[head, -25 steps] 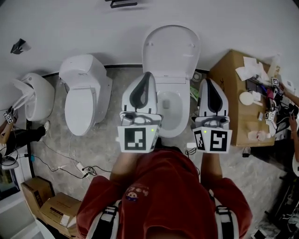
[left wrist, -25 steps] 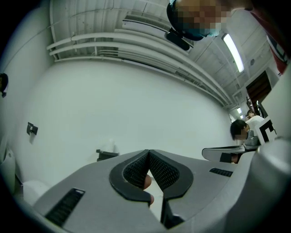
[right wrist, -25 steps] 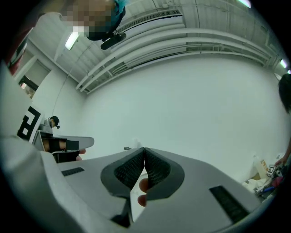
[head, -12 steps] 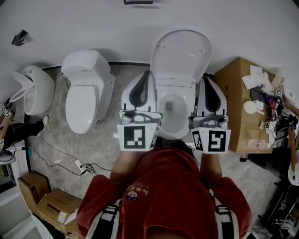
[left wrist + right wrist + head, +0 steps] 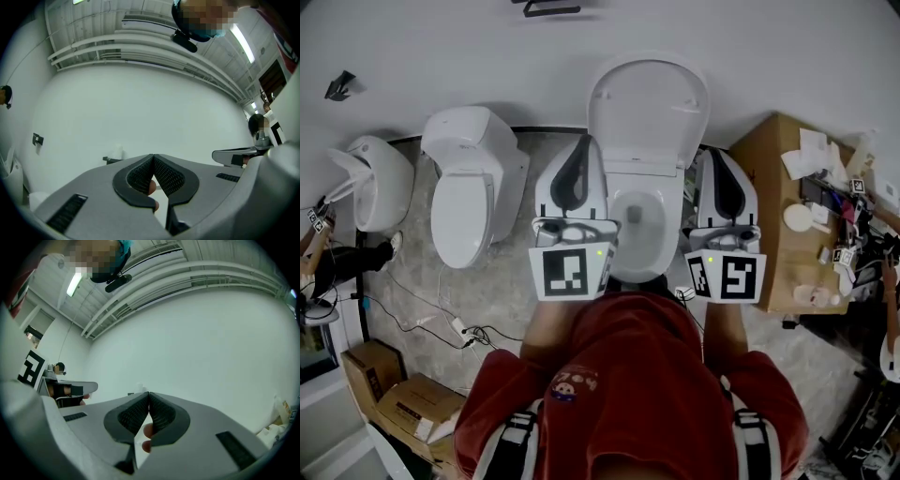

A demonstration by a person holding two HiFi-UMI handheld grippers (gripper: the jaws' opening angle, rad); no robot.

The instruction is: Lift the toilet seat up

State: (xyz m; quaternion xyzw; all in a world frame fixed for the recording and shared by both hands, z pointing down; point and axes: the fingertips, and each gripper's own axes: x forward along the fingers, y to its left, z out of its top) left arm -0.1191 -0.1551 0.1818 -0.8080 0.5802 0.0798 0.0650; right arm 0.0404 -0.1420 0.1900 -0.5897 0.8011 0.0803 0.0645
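Note:
The white toilet is in the middle of the head view. Its lid stands raised against the wall and the bowl is open. Whether the seat ring is up with the lid I cannot tell. My left gripper hovers over the bowl's left edge, shut with nothing in it. My right gripper hangs just right of the bowl, also shut and empty. In the left gripper view the gripper faces only the bare white wall. The right gripper view shows the same wall past the closed tips.
A second toilet with its lid down stands to the left, and another white fixture beyond it. A cluttered wooden table is close on the right. Cables and cardboard boxes lie on the floor at lower left.
Both grippers have edged a little toward the wall, still shut. The head view swayed right and came back.

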